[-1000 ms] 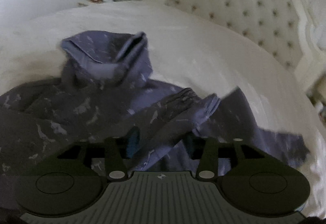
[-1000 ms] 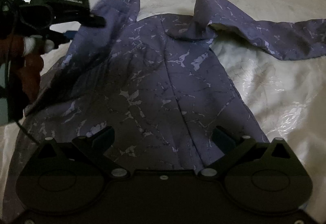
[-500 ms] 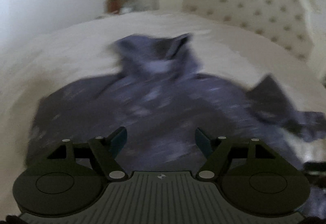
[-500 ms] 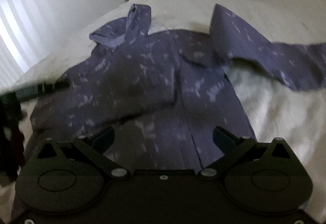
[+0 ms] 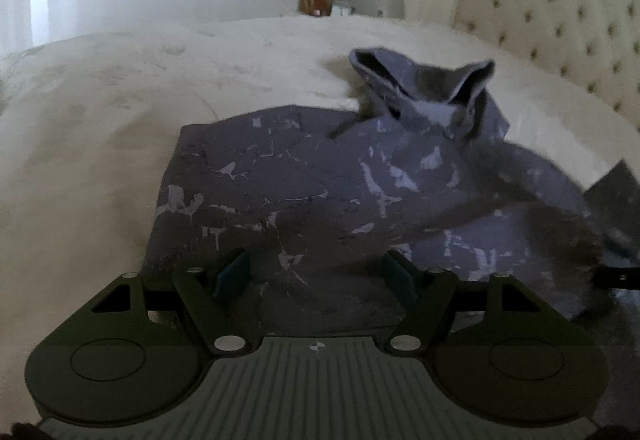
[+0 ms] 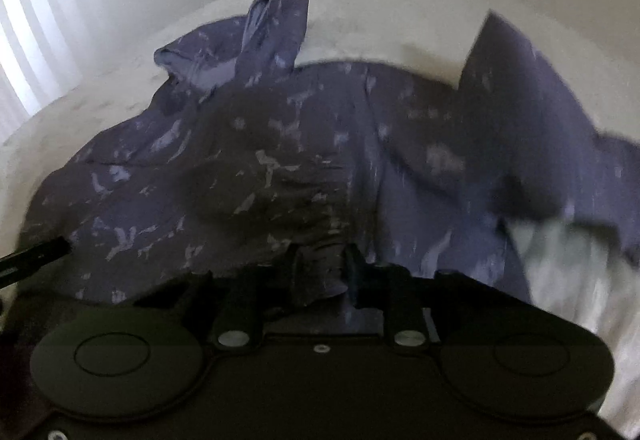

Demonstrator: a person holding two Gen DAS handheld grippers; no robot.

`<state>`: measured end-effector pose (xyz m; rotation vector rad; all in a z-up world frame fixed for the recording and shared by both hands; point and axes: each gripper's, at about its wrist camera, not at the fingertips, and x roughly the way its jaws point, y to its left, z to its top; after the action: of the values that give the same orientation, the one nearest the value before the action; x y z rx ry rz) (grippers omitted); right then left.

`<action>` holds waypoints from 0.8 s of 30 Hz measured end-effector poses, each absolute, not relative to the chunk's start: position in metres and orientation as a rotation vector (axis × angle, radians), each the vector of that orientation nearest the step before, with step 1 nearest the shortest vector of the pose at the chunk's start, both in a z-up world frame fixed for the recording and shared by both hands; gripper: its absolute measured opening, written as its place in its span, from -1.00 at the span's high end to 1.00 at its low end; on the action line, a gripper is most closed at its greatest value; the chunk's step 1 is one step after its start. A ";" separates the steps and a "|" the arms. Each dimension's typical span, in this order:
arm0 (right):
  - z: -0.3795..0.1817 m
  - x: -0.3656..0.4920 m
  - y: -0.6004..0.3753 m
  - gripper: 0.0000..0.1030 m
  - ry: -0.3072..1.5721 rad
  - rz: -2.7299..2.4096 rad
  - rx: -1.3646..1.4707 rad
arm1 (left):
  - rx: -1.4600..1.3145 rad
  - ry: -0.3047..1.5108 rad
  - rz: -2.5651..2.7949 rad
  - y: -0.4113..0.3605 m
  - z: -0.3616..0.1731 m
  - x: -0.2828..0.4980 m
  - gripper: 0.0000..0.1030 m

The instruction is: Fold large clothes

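Crumpled marbled-purple hoodie (image 5: 304,192), quilted bedspread (image 5: 120,88)

Right wrist view: motion blur is smearing the hoodie (image 6: 280,160) print. Its right sleeve (image 6: 540,128) is running off the frame edge. Right gripper (image 6: 320,272) body is blocking the hem. Nightstand clutter (image 5: 320,0) is staying too small to identify in left wrist view.

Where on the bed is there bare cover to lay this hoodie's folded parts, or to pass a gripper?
Bare bedspread runs left of the hoodie and beyond its hood toward the headboard. In the right wrist view, a bare patch sits under the spread sleeve. The middle is crowded: right gripper pinches fabric; left gripper hangs open.
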<state>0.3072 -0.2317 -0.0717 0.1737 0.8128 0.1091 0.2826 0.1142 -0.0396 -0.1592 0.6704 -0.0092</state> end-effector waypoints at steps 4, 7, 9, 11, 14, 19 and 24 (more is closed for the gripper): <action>-0.077 0.309 -0.233 0.22 0.839 0.123 0.178 | -0.126 0.692 -0.011 0.105 -0.051 0.284 -0.57; -0.070 0.295 -0.247 -0.23 0.842 0.144 0.250 | -0.059 0.707 -0.006 0.094 -0.052 0.286 -0.76; -0.063 0.284 -0.259 -0.34 0.835 0.153 0.294 | -0.009 0.726 -0.005 0.087 -0.054 0.289 -0.84; -0.055 0.272 -0.274 -0.34 0.838 0.140 0.310 | 0.018 0.733 0.000 0.082 -0.056 0.291 -0.90; -0.045 0.256 -0.303 -0.36 0.848 0.094 0.356 | 0.030 0.727 0.004 0.080 -0.059 0.289 -0.99; -0.036 0.232 -0.360 -0.42 0.840 -0.059 0.384 | 0.043 0.725 0.010 0.079 -0.059 0.289 -0.99; -0.036 0.222 -0.418 -0.43 0.819 -0.235 0.417 | 0.043 0.733 0.008 0.079 -0.058 0.289 -0.99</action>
<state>0.2221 -0.4176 -0.0360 0.4172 0.8194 -0.2345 0.2894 0.0791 -0.0582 0.0434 0.7329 0.0078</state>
